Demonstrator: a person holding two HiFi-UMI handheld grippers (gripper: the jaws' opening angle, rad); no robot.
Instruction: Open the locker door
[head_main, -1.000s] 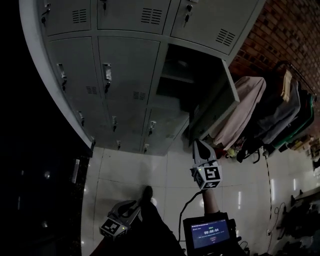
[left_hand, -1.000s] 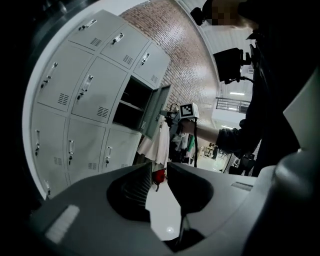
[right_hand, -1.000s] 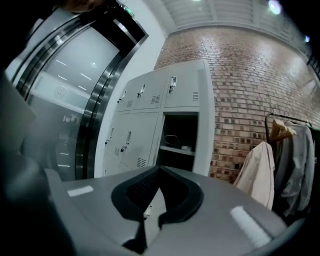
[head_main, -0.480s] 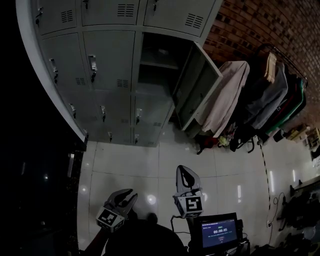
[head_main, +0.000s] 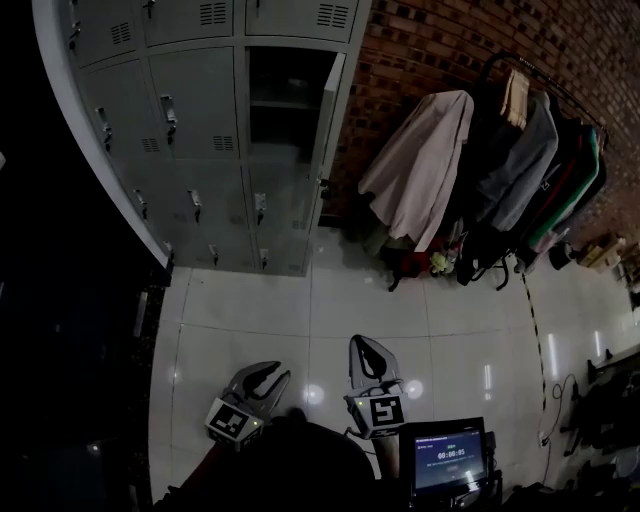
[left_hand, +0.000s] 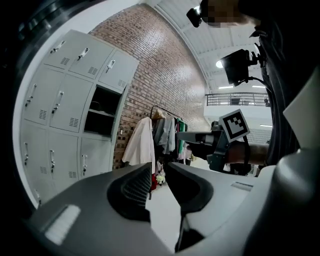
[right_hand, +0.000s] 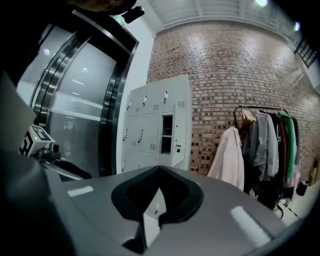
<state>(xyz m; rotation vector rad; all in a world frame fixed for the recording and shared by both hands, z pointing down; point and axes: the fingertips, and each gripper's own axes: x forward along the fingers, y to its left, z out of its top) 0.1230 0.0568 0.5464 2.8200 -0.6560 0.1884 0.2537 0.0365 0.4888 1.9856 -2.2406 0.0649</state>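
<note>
The grey locker bank (head_main: 190, 130) stands at the upper left of the head view. One middle compartment (head_main: 283, 100) shows dark and open, and its door (head_main: 331, 130) is swung out edge-on toward the brick wall. Both grippers hang low over the tiled floor, far from the lockers. My left gripper (head_main: 275, 371) is open and holds nothing. My right gripper (head_main: 361, 341) is shut with its tips together and nothing between them. The open compartment (right_hand: 166, 134) and its door (right_hand: 181, 135) show in the right gripper view, and the same compartment (left_hand: 102, 112) in the left gripper view.
A clothes rack (head_main: 520, 150) with a pale coat (head_main: 415, 170) and several dark garments stands against the brick wall (head_main: 420, 50) to the right. A small lit screen (head_main: 447, 465) sits near my right arm. Dark glass panels (head_main: 60, 330) line the left.
The right gripper has drawn back from the locker door and dropped low near the body. The door now stands fully open. The view has backed away from the lockers.
</note>
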